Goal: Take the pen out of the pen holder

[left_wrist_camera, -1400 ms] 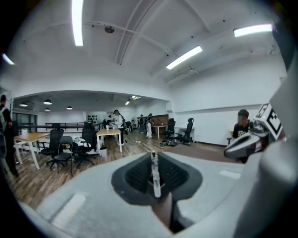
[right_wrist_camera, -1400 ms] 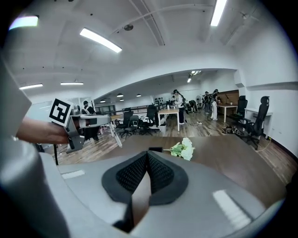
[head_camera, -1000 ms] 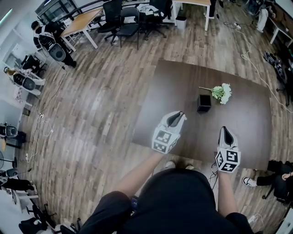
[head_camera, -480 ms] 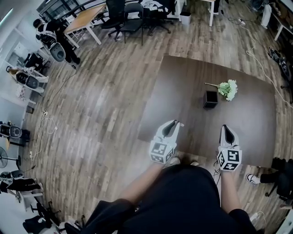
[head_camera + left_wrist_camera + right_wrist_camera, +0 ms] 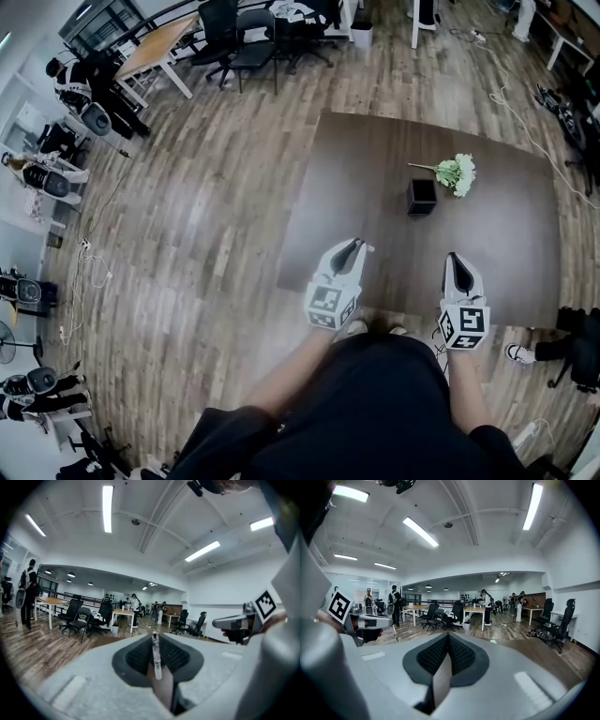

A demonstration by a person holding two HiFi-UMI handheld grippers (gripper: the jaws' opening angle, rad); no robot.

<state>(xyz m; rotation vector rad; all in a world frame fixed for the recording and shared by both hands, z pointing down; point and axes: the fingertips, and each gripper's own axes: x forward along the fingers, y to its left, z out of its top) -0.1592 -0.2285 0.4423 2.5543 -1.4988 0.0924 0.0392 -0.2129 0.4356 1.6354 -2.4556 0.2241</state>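
We are holding two grippers over one table (image 5: 375, 159). The left gripper (image 5: 353, 249) is pinching one pen (image 5: 155, 657), well apart from the one pen holder (image 5: 421, 197), which is standing beside one flower sprig (image 5: 457, 173). The right gripper (image 5: 456, 262) is closing on nothing.

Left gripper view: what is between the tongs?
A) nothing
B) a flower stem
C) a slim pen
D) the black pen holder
C: a slim pen is pinched between the left tongs, while the pen holder and the flower sit farther off on the table.
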